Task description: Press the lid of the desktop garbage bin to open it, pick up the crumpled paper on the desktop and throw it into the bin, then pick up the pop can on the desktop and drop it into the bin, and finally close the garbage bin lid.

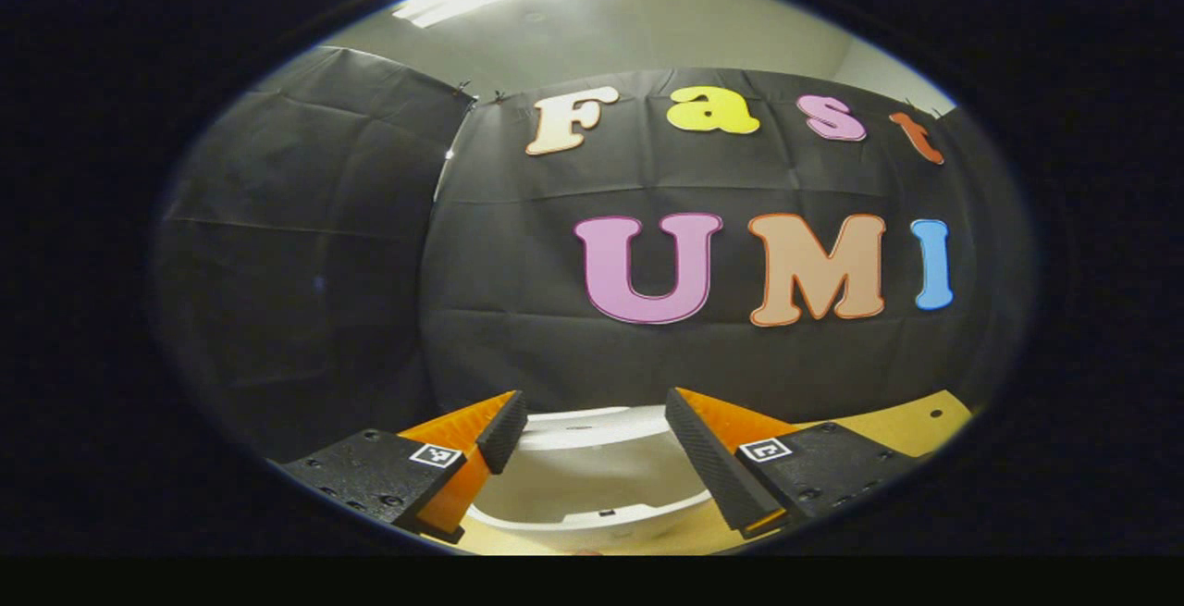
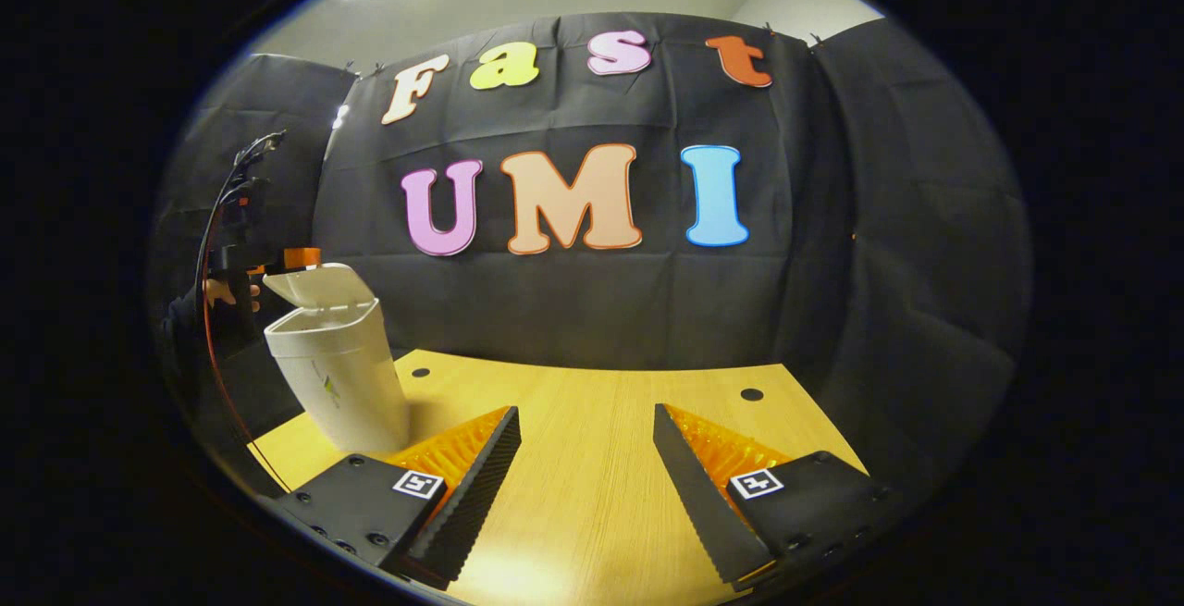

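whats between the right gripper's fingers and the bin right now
Bare wooden tabletop. In the right gripper view the open right gripper holds nothing, and the white bin stands apart, lid raised.

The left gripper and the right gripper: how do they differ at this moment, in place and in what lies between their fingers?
The left gripper hangs just above the bin, its white lid showing between the fingers; the right gripper has only bare table between its fingers. The left gripper is close to the bin, behind the half-raised lid; the right gripper stands apart from it. Both are open and hold nothing.

White bin point(image 2: 338, 375), lid point(image 2: 319, 285) raised, on desktop point(image 2: 592, 458)
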Demonstrator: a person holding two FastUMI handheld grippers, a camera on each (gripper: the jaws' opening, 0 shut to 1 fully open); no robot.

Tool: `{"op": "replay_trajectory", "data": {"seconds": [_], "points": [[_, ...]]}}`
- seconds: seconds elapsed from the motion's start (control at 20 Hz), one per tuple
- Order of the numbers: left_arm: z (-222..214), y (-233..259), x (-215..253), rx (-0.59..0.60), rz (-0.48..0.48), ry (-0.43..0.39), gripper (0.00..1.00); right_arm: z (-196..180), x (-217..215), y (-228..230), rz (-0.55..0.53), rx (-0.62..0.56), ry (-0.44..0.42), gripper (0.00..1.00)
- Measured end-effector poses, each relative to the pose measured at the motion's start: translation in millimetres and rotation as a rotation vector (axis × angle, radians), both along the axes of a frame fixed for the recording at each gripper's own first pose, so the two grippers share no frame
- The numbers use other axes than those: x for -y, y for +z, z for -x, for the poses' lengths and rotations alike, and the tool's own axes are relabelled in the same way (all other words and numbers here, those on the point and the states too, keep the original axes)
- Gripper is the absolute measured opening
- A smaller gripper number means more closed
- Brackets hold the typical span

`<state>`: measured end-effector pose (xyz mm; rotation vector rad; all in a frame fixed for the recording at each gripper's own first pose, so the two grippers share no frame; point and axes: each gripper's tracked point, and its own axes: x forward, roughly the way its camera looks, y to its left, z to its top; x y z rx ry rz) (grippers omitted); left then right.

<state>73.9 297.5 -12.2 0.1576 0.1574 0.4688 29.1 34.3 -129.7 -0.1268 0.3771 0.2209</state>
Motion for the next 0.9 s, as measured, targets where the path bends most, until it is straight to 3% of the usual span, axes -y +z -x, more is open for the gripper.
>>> {"op": "replay_trajectory", "data": {"seconds": [0.1, 0.3, 0.4, 0.45, 0.6, 0.7, 0.9], "points": [[10.5, -22.8, 5.2, -0.023, 0.005, 0.009, 0.93, 1.2, 3.7, 1.0, 0.028, 0.001, 0.007, 0.96], [27.8, -88.1, 8.0, -0.141, 0.157, 0.063, 0.93, 3.9, -1.0, -6.4, 0.061, -0.018, 0.048, 0.96], [23.4, -75.1, 10.0, -0.101, 0.059, 0.036, 0.96, 5.5, -6.5, -11.1, 0.064, -0.025, 0.077, 0.96], [24.7, -86.5, 7.9, -0.164, 0.048, 0.045, 0.96, 6.3, -9.6, -15.1, 0.059, -0.029, 0.092, 0.96], [28.2, -85.7, 4.9, -0.118, 0.095, 0.063, 0.96, 3.9, -13.9, -26.0, 0.014, -0.035, 0.097, 0.96], [22.3, -81.5, 11.5, -0.136, 0.038, 0.026, 0.95, 4.6, -18.8, -35.2, -0.025, -0.077, 0.112, 0.96], [26.6, -48.6, 18.4, -0.053, 0.097, 0.042, 0.92, -2.6, -1.5, 7.5, -0.094, -0.006, 0.073, 0.97]]}}
